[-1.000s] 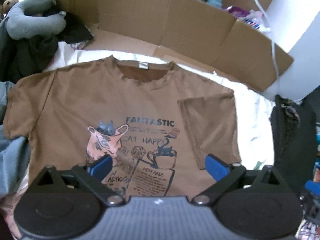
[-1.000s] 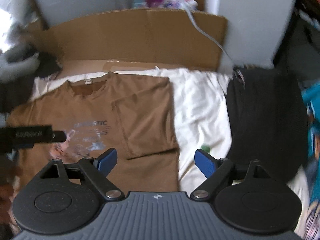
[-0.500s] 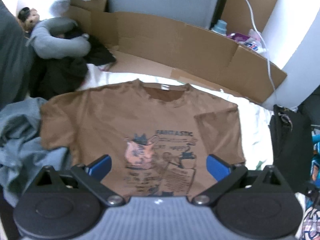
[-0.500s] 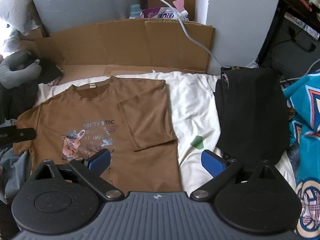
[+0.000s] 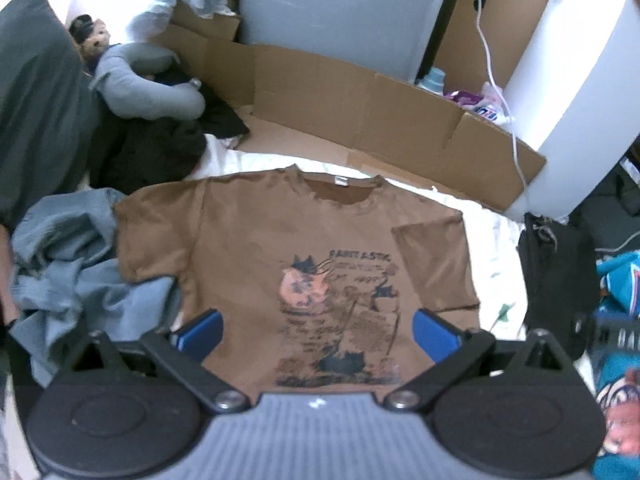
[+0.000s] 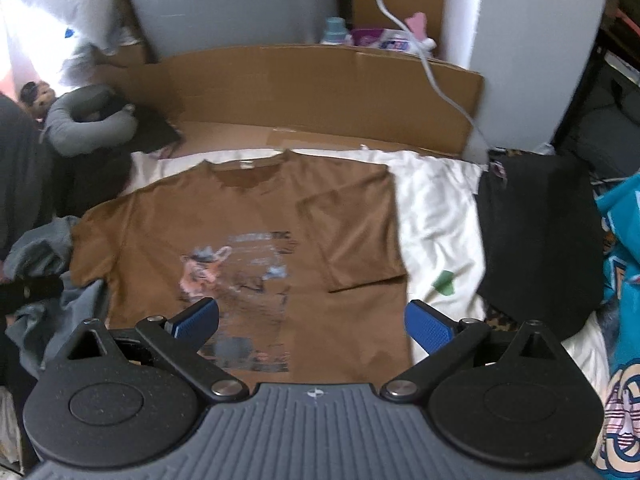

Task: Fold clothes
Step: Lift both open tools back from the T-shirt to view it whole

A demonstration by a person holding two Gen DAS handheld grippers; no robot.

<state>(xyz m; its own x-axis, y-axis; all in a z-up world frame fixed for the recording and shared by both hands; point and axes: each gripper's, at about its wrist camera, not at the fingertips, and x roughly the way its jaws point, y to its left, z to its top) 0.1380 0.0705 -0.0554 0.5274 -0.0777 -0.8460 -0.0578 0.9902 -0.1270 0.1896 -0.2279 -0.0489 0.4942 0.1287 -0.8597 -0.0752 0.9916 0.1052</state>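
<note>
Fingers [image 5: 200,330] on both grippers wide apart, angled down over tee [image 5: 256,248].

We lift both grippers up and away from the brown cotton T-shirt with the cat picture [image 5: 304,256], so it looks smaller and farther below us now. More of the room comes into sight around it: the crumpled grey-blue cloth [image 5: 76,264] on one side and the flat black garment [image 6: 536,236] on the other. Our left gripper [image 5: 318,334] now sees the whole shirt from collar to sleeve. The blue pads of our right gripper [image 6: 312,322] spread a bit wider apart, with nothing between them.
</note>
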